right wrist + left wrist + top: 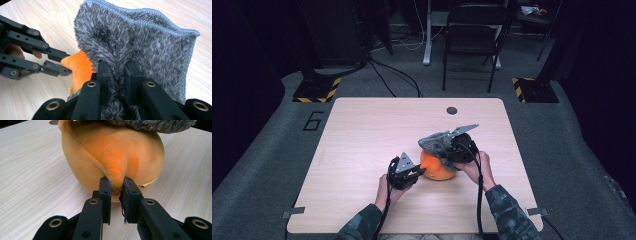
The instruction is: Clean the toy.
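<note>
Left gripper view is showing the left gripper (pixel 115 185) at bottom centre, clenched on a fold of the orange plush ball (pixel 112 162), pinning it to the bench (pixel 32 170) so it cannot roll. Right gripper view is showing the right gripper (pixel 117 71) at lower centre grasping the grey fuzzy pouch (pixel 140 42) by its fabric, apparently stretching it over the ball. High view is placing both just below centre, the pouch capping the ball's top. That pouch is the sole container, partly taking in the ball.
</note>
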### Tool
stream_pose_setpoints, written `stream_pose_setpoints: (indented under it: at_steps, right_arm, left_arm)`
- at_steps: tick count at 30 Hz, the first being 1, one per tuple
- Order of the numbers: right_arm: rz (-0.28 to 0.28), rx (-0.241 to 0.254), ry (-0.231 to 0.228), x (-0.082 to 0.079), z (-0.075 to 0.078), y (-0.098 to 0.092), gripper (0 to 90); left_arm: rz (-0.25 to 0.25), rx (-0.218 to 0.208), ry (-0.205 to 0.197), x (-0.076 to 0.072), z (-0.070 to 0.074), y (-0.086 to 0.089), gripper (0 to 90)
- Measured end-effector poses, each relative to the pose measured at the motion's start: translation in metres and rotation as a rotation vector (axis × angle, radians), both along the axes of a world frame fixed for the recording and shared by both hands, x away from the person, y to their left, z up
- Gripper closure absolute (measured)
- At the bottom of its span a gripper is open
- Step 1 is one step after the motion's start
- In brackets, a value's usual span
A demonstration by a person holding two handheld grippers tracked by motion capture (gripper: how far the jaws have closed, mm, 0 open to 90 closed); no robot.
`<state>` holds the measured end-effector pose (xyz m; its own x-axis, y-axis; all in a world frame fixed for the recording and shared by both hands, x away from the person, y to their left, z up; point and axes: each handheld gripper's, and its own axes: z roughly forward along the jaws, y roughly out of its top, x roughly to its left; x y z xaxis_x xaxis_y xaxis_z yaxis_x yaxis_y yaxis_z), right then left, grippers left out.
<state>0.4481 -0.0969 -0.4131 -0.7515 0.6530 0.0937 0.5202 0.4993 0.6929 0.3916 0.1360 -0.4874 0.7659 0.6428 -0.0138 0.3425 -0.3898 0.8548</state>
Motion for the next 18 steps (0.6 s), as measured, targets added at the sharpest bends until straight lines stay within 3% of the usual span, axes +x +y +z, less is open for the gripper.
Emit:
stream_pose_setpoints:
  at_steps: [18]
  right_arm:
    - [-0.042,-0.011,0.068,0.001,-0.004,-0.031,77.0]
  left_arm:
    - [0.002,-0.003,0.012,0.002,-0.001,0.002,78.9]
